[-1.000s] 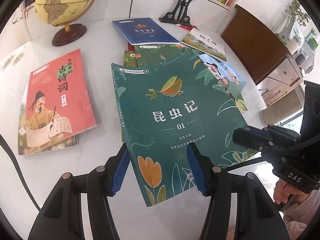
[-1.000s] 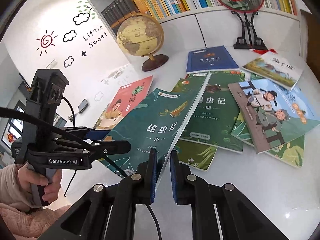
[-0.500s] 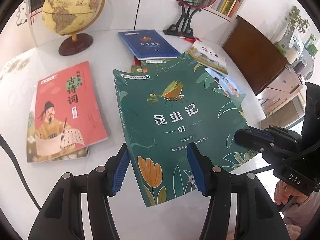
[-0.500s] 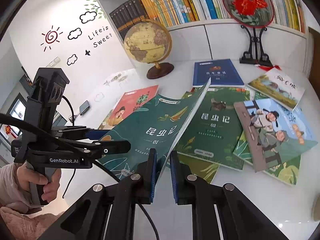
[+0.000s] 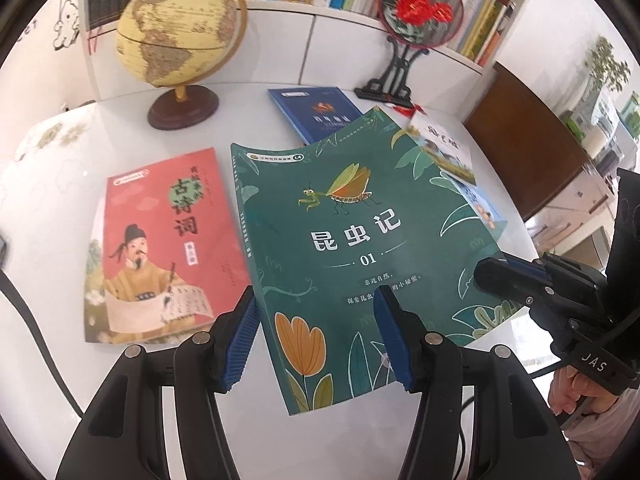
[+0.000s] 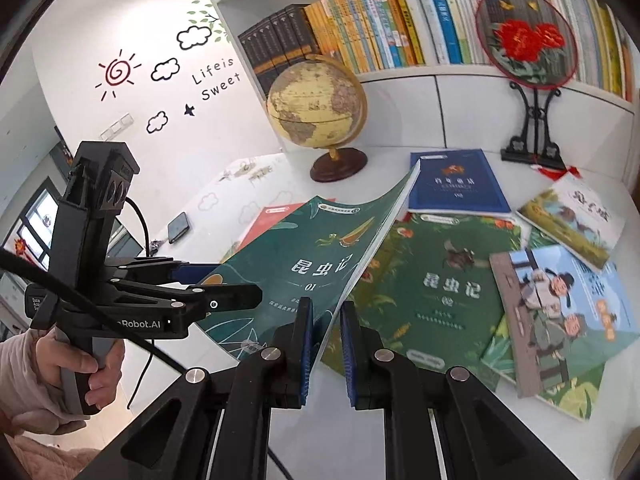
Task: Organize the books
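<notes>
A green book marked 01 (image 5: pixel 340 240) (image 6: pixel 304 264) hangs tilted above the white table (image 6: pixel 440 420), its far edge bent upward. My right gripper (image 6: pixel 326 312) is shut on the book's near right edge; it shows in the left wrist view as a black gripper (image 5: pixel 492 276) at the right. My left gripper (image 5: pixel 316 300) (image 6: pixel 240 280) stands half open at the book's near spine corner. One finger lies over the cover and the other sits beside the spine, with no squeeze visible. A red book (image 5: pixel 160 248) lies flat to the left.
Lying overlapped on the right are a blue book (image 6: pixel 456 184), a green book marked 02 (image 6: pixel 440 280), a pale landscape book (image 6: pixel 576 220) and an illustrated book (image 6: pixel 560 304). A globe (image 6: pixel 316 104) and a fan on a stand (image 6: pixel 524 40) stand at the back under a full bookshelf. A phone (image 6: pixel 178 227) lies far left.
Both grippers have risen and drawn back together, carrying the green book up off the pile. More of the bookshelf and globe now shows. Neither gripper's jaws have changed.
</notes>
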Demonstrator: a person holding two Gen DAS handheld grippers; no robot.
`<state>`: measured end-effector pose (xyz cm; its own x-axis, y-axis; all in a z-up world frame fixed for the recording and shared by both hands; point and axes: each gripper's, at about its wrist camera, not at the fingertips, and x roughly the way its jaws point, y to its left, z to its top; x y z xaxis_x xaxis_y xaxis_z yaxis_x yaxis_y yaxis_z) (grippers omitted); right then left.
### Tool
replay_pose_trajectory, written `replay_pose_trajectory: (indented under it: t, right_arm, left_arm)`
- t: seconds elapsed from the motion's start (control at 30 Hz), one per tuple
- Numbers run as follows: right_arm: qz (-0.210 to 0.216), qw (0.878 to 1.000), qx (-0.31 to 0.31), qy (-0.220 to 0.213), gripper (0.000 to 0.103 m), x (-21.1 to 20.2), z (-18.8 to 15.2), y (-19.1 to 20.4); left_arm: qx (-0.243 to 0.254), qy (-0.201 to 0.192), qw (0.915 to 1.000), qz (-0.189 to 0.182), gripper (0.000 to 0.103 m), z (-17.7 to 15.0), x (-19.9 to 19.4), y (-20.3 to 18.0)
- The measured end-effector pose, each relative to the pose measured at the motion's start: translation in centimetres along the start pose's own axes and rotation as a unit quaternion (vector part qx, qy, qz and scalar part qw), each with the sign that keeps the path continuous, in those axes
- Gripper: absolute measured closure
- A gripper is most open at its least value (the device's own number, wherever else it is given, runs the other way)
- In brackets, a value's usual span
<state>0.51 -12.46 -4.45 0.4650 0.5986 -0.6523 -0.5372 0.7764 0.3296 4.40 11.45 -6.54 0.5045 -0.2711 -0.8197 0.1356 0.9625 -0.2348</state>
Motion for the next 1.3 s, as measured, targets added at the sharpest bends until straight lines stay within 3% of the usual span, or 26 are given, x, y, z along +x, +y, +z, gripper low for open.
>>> replay_pose_trajectory:
  t: [0.37, 0.73, 0.97, 1.2, 1.3]
  right_arm:
    - [0.023, 0.999, -0.026, 0.002, 0.090, 3.8, 3.8, 2.2]
    - [0.043, 0.998, -0.040, 0.023, 0.090, 9.8, 6.8, 4.4]
    - [0.048, 0.997, -0.012, 0.064, 0.089, 15.7, 6.4, 4.4]
    - [0.047, 0.989, 0.044, 0.134, 0.089, 19.8, 4.3, 3.5]
    - [0.034, 0.982, 0.045, 0.179, 0.085, 21.2, 3.4, 3.5]
  left_arm:
    - [-0.035, -0.027, 0.9987, 0.028, 0.049, 1.3, -1.2, 4.7]
    - [-0.071, -0.027, 0.9958, 0.052, 0.049, 2.1, 0.0, 10.6]
    - [-0.106, 0.023, 0.9922, 0.062, 0.049, 1.2, 3.7, 15.0]
    - [-0.140, 0.117, 0.9804, 0.075, 0.044, 0.6, 7.0, 18.9]
    - [-0.148, 0.157, 0.9722, 0.092, 0.025, 0.5, 8.0, 20.4]
